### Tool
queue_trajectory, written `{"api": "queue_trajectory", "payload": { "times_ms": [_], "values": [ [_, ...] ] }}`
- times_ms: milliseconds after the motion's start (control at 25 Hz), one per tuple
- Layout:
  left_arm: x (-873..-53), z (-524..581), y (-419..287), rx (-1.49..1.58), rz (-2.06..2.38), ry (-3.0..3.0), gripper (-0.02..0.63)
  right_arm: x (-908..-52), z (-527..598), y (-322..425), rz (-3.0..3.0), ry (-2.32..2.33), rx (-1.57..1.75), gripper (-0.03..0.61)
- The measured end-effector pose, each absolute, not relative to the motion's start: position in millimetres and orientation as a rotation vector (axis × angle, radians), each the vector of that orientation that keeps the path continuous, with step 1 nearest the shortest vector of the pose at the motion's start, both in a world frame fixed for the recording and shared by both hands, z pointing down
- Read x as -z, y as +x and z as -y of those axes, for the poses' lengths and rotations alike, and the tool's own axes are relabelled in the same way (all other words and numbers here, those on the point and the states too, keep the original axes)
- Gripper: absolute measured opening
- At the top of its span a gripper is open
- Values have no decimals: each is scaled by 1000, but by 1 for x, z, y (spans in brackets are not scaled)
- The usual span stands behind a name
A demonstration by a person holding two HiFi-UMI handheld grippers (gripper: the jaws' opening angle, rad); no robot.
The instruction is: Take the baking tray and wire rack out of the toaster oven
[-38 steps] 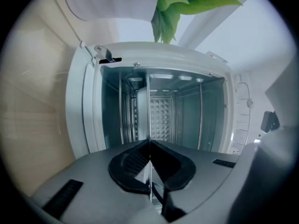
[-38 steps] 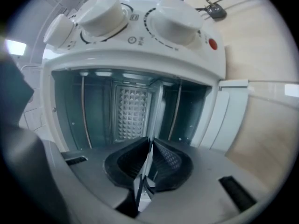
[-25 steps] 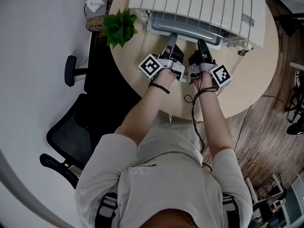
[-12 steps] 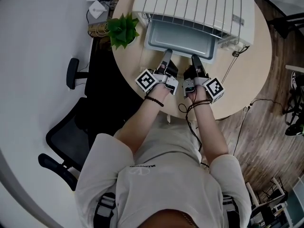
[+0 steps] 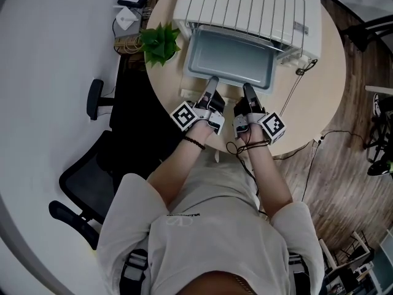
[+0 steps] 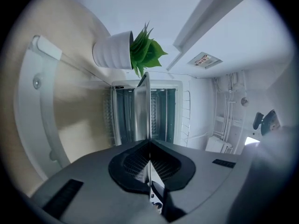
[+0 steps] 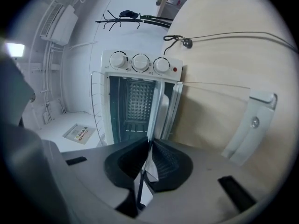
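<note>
Metal rim pinched thin in both tools: my left gripper [image 5: 212,82] is clamped hard on the front lip of the baking tray [image 5: 230,57], and my right gripper [image 5: 247,90] is nipped onto the same lip just beside it. A second ago only a sliver of the tray stuck out of the toaster oven [image 5: 245,5]. Now most of its floor is showing and both hands have come back toward the near edge of the table [image 5: 319,91], so I'd say the tray is nearly free, with just its back end still under the oven's front.

Tray looks empty, nothing in it. The oven is at the far edge, with its mouth open toward me. I can't honestly tell where the wire rack is in there; that's the half still to do. The plant [image 5: 161,43] at the left edge is well clear.
</note>
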State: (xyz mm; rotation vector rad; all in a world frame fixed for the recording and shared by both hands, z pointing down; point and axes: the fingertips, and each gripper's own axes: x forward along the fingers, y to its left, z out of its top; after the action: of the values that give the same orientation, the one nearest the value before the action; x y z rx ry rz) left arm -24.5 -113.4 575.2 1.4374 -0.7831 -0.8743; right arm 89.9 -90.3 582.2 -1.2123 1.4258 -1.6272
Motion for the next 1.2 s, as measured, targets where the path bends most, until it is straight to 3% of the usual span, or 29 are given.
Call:
{"api": "queue_trajectory", "payload": {
  "times_ms": [560, 1200],
  "values": [
    [-538, 51, -40, 799, 729, 1484, 5, -542, 28, 69, -1467, -1127, 1682, 28],
    [-435, -2, -59, 832, 622, 1722, 6, -438, -19, 56, -1761, -1039, 1546, 32]
  ]
}}
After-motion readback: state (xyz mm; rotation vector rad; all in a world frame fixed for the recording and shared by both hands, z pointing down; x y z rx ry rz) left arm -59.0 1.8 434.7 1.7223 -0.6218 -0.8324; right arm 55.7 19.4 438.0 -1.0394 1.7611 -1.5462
